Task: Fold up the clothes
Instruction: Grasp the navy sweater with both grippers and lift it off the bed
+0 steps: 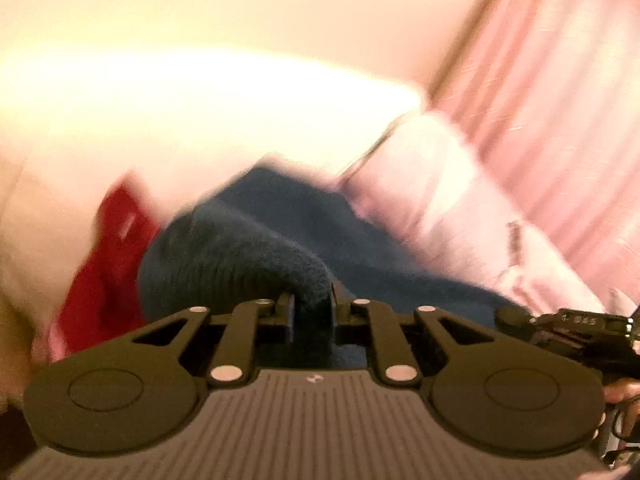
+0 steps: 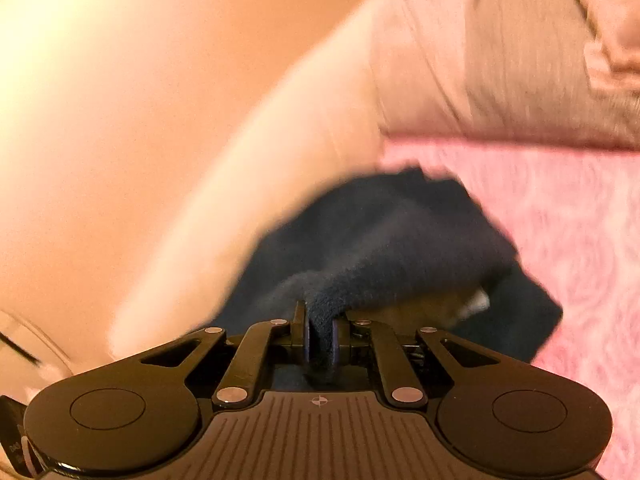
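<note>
Pink textured bedding (image 2: 568,240) fills the right of the right wrist view, and pale cream walls blur across the upper left of both frames.

At the bottom centre of the left wrist view, the left gripper (image 1: 313,312) is clamped on a thick roll of the dark navy knitted garment (image 1: 248,256), which bulges up just above its fingers. To the garment's left lies a red cloth piece (image 1: 108,256); to its right, a pale pink folded fabric (image 1: 432,184) and striped pink cloth (image 1: 560,100) toward the upper right. A second black tool shows at the lower right edge.

The right gripper (image 2: 320,334) likewise pinches a fold of the same navy garment (image 2: 392,240), whose body hangs or lies beyond it over the pink bedding. A beige ribbed cushion or blanket (image 2: 500,60) sits in the upper right.

Both frames are motion-blurred, so the step in hand appears to be carrying a held edge across for a fold. Next, the two grips likely need to move together, lay the edge flat on the bedding, and release evenly.
</note>
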`<state>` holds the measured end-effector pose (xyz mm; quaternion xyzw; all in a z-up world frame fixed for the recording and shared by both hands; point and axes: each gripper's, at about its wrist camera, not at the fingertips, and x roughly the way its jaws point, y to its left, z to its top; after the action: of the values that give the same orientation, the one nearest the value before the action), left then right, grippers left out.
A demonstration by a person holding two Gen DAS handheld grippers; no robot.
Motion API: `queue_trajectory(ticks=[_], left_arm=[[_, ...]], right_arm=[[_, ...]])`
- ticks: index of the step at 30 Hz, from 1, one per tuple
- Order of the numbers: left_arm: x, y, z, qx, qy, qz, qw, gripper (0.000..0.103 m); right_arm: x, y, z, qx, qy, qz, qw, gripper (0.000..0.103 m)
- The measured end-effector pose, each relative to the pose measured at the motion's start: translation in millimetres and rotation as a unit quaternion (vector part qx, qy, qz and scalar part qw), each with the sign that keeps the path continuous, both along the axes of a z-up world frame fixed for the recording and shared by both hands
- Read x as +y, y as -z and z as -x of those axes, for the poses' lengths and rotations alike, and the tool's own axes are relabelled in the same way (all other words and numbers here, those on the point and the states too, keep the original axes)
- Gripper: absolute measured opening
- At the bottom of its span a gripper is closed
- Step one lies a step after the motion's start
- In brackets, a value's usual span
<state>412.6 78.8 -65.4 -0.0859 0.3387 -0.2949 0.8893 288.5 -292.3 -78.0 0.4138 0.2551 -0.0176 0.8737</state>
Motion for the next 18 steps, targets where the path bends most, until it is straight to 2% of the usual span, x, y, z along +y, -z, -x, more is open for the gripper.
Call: queue_trajectory(ticks=[4,8,13,16,18], left_arm=[[-33.1,-63.2,32.8,-0.081,0.062,0.030,0.9943,0.012],[-68.2,-119.8,86.3,-0.144,0.125,0.061,0.9797,0.012],[-110.1,-180.1,176.2,-0.191,0.203,0.112,0.9538,0.012],[-139.7,-206.4,241.3,-0.193,0.262,0.148,0.9340,0.012],[-170.3,-217.9,284.5,-0.181,0.301,0.167,0.9213,0.013]], right_arm=[[-6.7,-45.8,53.3,-0.067,0.043,0.008,0.997,0.008],[-15.7,-93.8,128.2,-0.137,0.089,0.023,0.986,0.008],[-29.3,-146.4,260.8,-0.194,0.168,0.048,0.965,0.008],[-32.4,-175.0,356.5,-0.208,0.228,0.073,0.948,0.008],[-35.6,-191.3,419.8,-0.199,0.280,0.096,0.934,0.008]])
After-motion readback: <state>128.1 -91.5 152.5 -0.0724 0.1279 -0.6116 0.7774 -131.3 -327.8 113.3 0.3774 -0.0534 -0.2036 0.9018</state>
